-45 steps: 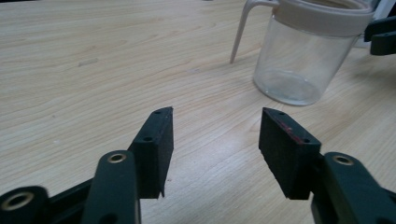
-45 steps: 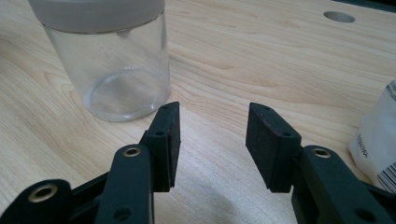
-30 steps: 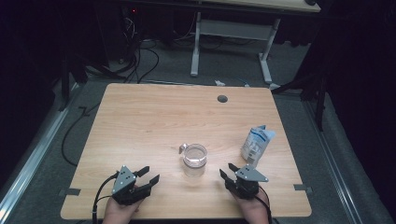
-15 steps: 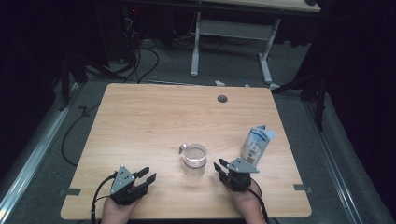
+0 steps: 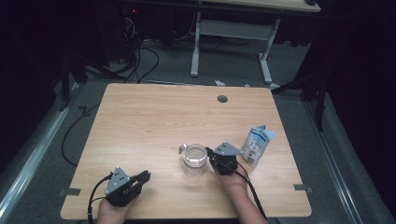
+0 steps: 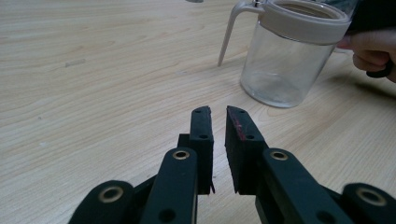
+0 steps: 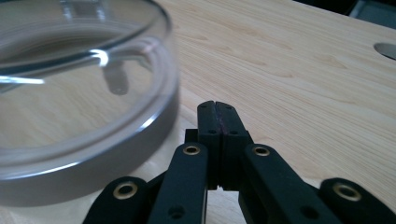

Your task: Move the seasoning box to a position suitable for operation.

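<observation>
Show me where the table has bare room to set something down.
The far half of the table, from the round hole back to the glass jar, lies bare, as does its left side. The near right is crowded: jar, right gripper, carton.

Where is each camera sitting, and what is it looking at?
High view: above the person's side, looking forward and down on the table; forearms, left gripper and right gripper show.
Left gripper view: low over the wood, facing the glass jar; its fingers stand slightly apart.
Right gripper view: beside the jar rim, facing the table hole; its fingers are together.
Shared: the jar appears in all three.
</observation>
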{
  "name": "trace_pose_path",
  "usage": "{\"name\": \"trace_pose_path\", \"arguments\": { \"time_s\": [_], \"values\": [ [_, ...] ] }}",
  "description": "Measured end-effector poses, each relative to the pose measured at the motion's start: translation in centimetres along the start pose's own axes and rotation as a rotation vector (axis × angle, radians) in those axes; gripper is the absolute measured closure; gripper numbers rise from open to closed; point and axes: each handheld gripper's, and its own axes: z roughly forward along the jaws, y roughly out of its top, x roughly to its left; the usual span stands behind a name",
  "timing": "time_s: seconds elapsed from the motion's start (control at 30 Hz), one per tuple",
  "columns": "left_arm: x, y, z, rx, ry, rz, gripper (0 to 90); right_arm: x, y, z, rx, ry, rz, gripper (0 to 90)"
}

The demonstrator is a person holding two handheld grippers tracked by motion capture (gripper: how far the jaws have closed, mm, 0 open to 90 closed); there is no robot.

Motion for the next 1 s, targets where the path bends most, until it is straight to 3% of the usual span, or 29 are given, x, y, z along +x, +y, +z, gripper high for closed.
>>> {"name": "trace_pose_path", "arguments": {
  "time_s": [0.07, 0.23, 0.27, 0.8, 0.83, 1.0],
  "values": [
    [-0.1, -0.1, 0.1, -0.025, 0.011, -0.028, 80.7, 0.2, 0.0, -0.1, 0.0, -0.006, -0.004, 89.9],
    [-0.2, -0.3, 0.3, -0.024, 0.004, -0.044, 77.6, 0.3, 0.0, -0.2, 0.001, 0.01, 0.007, 89.9],
    [0.1, -0.3, 0.0, 0.022, -0.018, 0.014, 77.6, 0.4, 0.0, -0.2, -0.003, 0.015, 0.004, 89.9],
    [-0.1, -0.7, 0.3, 0.034, -0.009, 0.025, 79.4, 3.1, 0.4, 0.4, -0.022, 0.088, -0.031, 89.7],
    [-0.4, -0.7, 0.7, -0.012, -0.024, 0.002, 79.5, 3.3, 0.5, 0.5, -0.026, 0.096, -0.031, 89.6],
    [-0.6, -0.6, 0.8, -0.026, -0.016, -0.006, 81.3, 4.0, 0.7, 0.6, -0.02, 0.108, -0.051, 87.4]
  ]
}}
